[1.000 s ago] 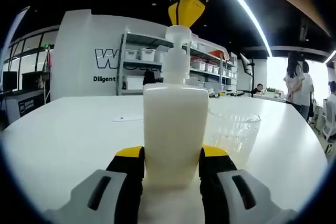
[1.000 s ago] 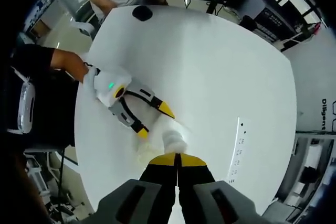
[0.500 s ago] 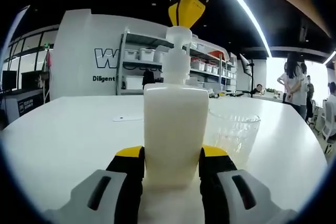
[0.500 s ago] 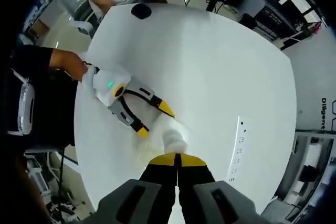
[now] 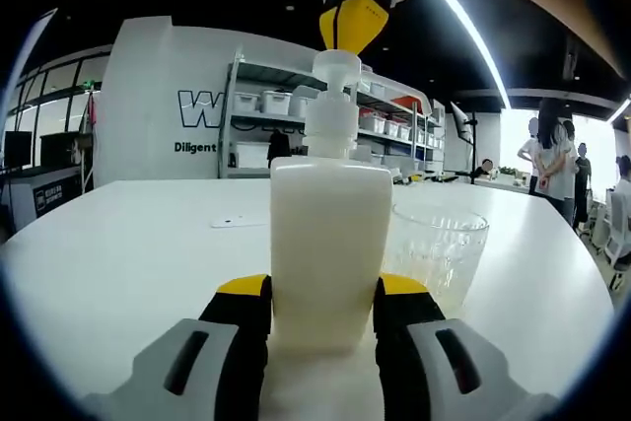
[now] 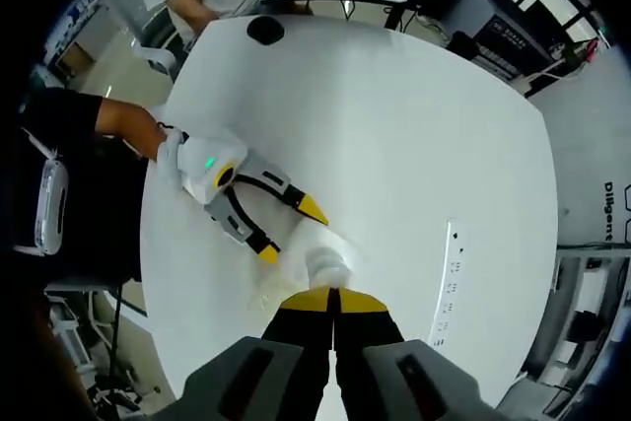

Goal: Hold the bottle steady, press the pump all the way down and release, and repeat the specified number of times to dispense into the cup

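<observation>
Left gripper (image 5: 322, 308) jaws grasping unlabelled bottle (image 5: 329, 244), right gripper (image 6: 333, 301) jaws clenched above pump (image 5: 335, 64), wall lettering "Diligent" (image 5: 195, 148)

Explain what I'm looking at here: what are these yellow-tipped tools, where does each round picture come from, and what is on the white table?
A person holds a two-jaw gripper in each hand, and a fisheye camera rides on each. The left gripper view looks along the left gripper, whose jaws clamp the base of a cream pump bottle standing on the white table. A clear cup stands beside the bottle. The right gripper, jaws together, comes down from above onto the pump head. The right gripper view looks down from above that pump. A white power strip and a dark round object also lie on the table.
</observation>
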Motion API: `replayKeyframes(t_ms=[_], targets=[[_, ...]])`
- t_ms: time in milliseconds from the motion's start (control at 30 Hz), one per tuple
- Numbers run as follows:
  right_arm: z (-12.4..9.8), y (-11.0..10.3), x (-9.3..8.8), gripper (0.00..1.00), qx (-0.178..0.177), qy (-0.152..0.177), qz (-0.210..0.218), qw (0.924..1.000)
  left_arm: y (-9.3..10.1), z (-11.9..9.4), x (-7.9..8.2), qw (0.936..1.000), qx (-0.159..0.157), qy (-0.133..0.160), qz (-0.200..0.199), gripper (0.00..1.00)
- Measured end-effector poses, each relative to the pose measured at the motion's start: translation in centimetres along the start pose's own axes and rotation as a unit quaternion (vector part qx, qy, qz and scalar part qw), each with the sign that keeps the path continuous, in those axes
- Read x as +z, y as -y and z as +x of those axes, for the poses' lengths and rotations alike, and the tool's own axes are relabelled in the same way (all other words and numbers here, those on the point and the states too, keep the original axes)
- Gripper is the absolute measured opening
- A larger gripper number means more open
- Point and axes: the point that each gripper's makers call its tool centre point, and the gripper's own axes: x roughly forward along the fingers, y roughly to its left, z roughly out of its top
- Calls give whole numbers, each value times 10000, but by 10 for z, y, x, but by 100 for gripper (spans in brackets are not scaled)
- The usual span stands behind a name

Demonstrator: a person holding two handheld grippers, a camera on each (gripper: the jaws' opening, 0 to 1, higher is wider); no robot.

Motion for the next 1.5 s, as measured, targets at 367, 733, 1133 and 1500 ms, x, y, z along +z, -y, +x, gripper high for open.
replayKeyframes(t_ms=[367, 733, 1133, 1500], targets=[[1, 0, 1, 0, -18, -64, -29, 10000, -1, 3, 1, 10000, -1, 1, -1, 40], [1, 0, 2, 0, -17, -98, -1, 10000, -1, 3, 1, 10000, -10, 2, -4, 40], [1, -1, 3, 0, -22, -145, 32, 9999, -8, 5, 3, 10000, -19, 0, -11, 40], [1, -2, 4, 0, 3, 77, 92, 9999, -10, 7, 4, 10000, -18, 2, -9, 40]])
